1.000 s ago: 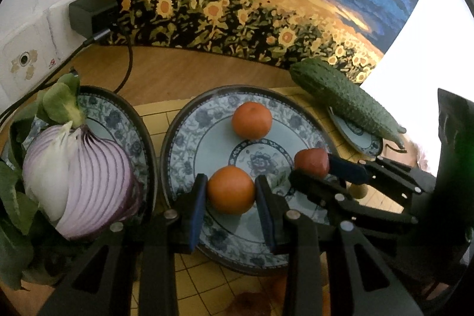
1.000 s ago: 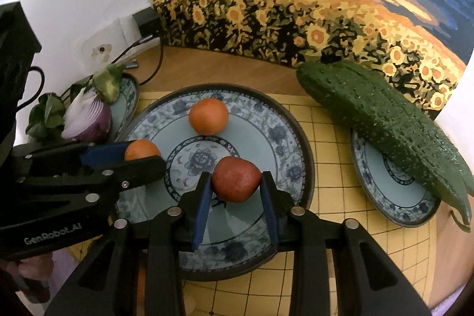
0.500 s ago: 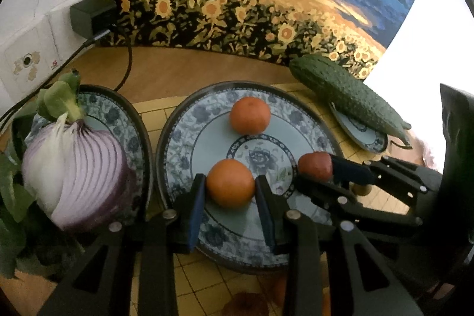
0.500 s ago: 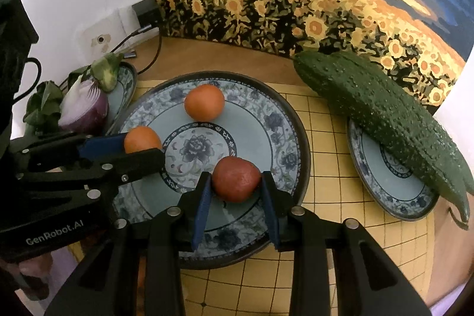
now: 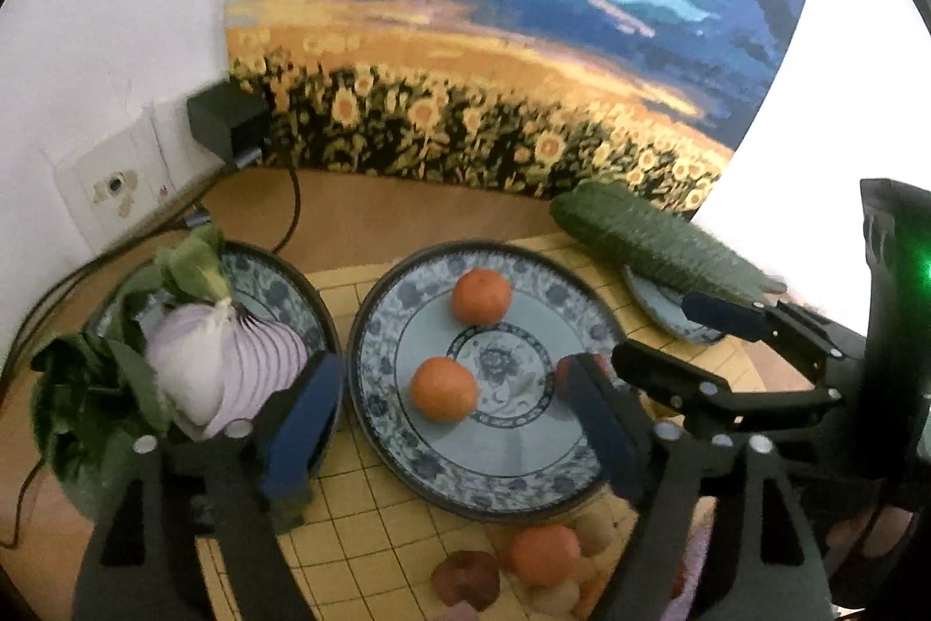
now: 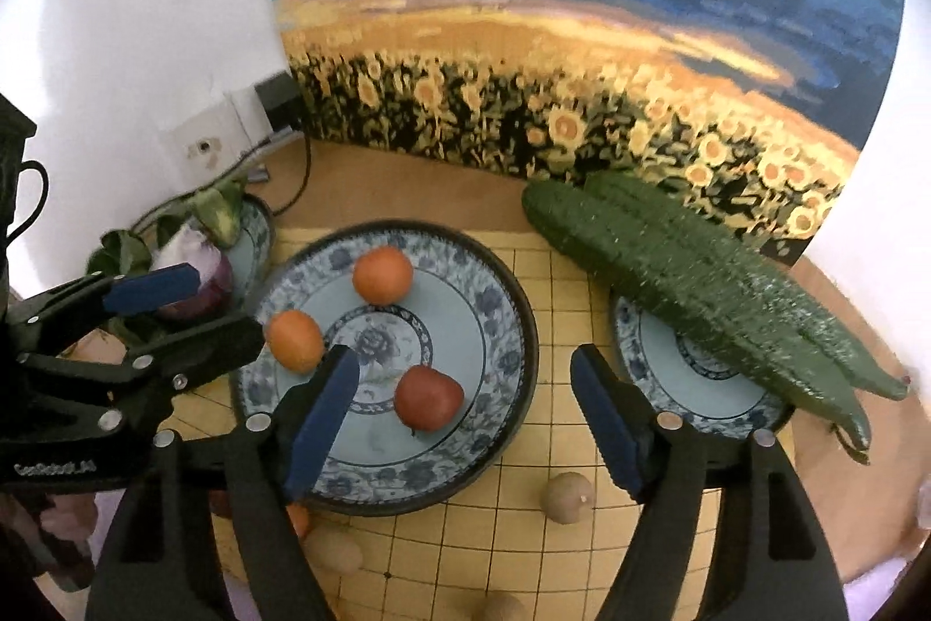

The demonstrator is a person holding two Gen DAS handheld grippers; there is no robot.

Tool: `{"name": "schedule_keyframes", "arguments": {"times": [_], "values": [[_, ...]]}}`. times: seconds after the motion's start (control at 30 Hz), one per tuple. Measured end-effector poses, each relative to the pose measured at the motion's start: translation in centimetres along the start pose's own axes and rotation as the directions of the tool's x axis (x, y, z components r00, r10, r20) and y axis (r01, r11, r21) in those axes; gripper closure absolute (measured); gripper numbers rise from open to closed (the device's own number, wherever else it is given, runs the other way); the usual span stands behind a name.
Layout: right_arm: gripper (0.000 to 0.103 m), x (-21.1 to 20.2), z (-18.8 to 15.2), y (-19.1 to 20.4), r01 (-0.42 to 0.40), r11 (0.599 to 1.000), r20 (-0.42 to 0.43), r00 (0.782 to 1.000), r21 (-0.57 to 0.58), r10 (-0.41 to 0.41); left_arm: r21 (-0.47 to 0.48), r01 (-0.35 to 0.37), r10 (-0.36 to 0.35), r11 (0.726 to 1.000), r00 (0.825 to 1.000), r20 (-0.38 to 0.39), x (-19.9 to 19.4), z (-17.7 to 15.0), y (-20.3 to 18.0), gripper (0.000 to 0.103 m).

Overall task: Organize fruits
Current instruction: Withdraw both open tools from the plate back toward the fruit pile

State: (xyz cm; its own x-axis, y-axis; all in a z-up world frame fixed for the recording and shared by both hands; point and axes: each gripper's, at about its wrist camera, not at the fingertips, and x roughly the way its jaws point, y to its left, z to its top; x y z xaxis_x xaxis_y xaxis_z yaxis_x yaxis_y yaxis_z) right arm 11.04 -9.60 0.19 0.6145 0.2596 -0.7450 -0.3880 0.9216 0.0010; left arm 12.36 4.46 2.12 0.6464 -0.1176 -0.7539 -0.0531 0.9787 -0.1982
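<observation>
Both pairs of tongs stand wide apart and hold nothing, each poised just above the near rim of the big plate [image 6: 512,283] in the middle of the desk [image 6: 407,190]. The left tongs [image 5: 448,435] frame the near orange [image 5: 443,389], which sits loose on the plate's left side; the right tongs [image 6: 465,423] frame the red fruit [image 6: 429,398] on the near right of the plate. A second orange [image 6: 382,274] lies on the far side, so the three fruits sit spread around the plate's centre, none touching another, which reads as a deliberate gathering of fruit on one dish.

The vegetables are kept apart: the cucumbers [image 6: 686,272] lie across the small plate [image 6: 698,405] on the right, and the onion [image 5: 233,376] with greens [image 5: 87,400] fills the plate on the left.

More small fruits [image 6: 567,497] lie on the yellow checked mat [image 6: 553,446] near the tongs, so the sorting looks unfinished, and those seem the likely next pick
</observation>
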Motion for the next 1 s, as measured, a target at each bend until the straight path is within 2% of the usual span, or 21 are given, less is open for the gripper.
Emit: {"name": "schedule_keyframes", "arguments": {"times": [0.2,0.43,0.6,0.67,0.77,1.0], "values": [[0.021,-2.9,-0.5,0.3,-0.003,1.0,0.06,0.998,-0.004,0.003,0.009,0.009,-0.009,1.0,1.0,0.027,-2.5,-0.6,-0.9,0.0],[0.016,-6.4,-2.0,0.3,-0.003,1.0,0.109,0.994,-0.005,0.003,0.015,0.008,-0.008,1.0,1.0,0.016,-4.1,-2.7,-1.9,0.0],[0.015,-7.5,-4.1,-0.3,0.032,0.999,0.112,0.993,0.013,-0.033,0.014,0.035,-0.035,0.999,0.999,0.006,-5.5,-4.6,-2.7,0.0],[0.015,-7.5,-5.4,-1.3,0.042,0.998,0.098,0.994,0.047,-0.047,0.014,0.038,-0.038,0.999,0.999,0.015,-6.2,-5.2,-2.9,0.0],[0.015,-7.1,-7.2,-2.4,0.061,0.994,0.06,0.996,0.096,-0.067,0.004,0.064,-0.064,0.998,0.998,-0.009,-6.3,-6.3,-2.9,0.0],[0.015,-6.3,-10.6,-3.5,0.083,0.987,-0.006,0.997,0.137,-0.083,-0.012,0.039,-0.04,0.999,0.996,-0.081,-5.0,-9.3,-2.0,0.005]]}}
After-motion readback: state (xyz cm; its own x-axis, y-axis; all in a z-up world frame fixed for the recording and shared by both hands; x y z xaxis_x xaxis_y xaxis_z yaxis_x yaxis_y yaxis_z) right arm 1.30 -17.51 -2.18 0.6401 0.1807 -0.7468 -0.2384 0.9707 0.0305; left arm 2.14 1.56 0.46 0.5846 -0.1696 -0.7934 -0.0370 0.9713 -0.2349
